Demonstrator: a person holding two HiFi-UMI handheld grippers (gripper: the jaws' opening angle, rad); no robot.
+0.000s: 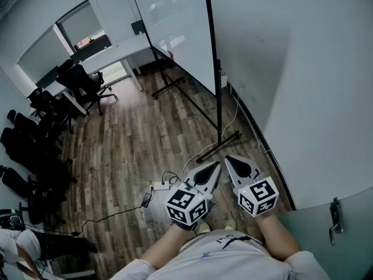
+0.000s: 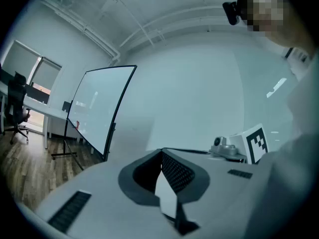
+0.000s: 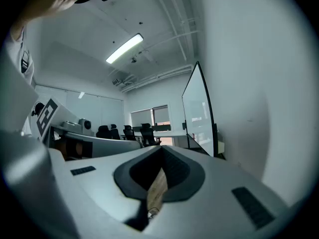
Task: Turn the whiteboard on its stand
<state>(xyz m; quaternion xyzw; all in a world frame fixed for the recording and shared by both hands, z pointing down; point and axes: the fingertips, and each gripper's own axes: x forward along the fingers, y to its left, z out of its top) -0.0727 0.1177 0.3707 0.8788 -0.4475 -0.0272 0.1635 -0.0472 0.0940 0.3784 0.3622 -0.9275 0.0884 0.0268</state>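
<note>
- Closure is shown on both sides: the left tongs (image 1: 216, 165) are pressed tip to tip, and nothing is held between them.
- The right tongs (image 1: 228, 158) are likewise brought fully together and are seen empty.
- Both are held side by side and pointed forward, each with a marker cube (image 1: 187, 206) carried behind it.
- The whiteboard (image 1: 175, 28) is found ahead of both tongs and well apart from them, upright on its black stand (image 1: 215, 86); it is touched by neither.
- In the left gripper view the whiteboard (image 2: 97, 106) is seen to the left of the closed tips; in the right gripper view it (image 3: 198, 111) is seen to their right, nearly edge-on.
- A pale wall (image 1: 291, 57) is seen close on the right of the right tongs, and the board is set along it.
- One foot bar of the stand is laid on the wooden floor (image 1: 128, 150) and is seen just beyond the tips in the head view.
- A cable (image 1: 169, 178) is trailed over the floor to the left of the left tongs.
- A white desk (image 1: 111, 54) and black office chairs (image 1: 87, 83) are set farther off, ahead and to the left.
</note>
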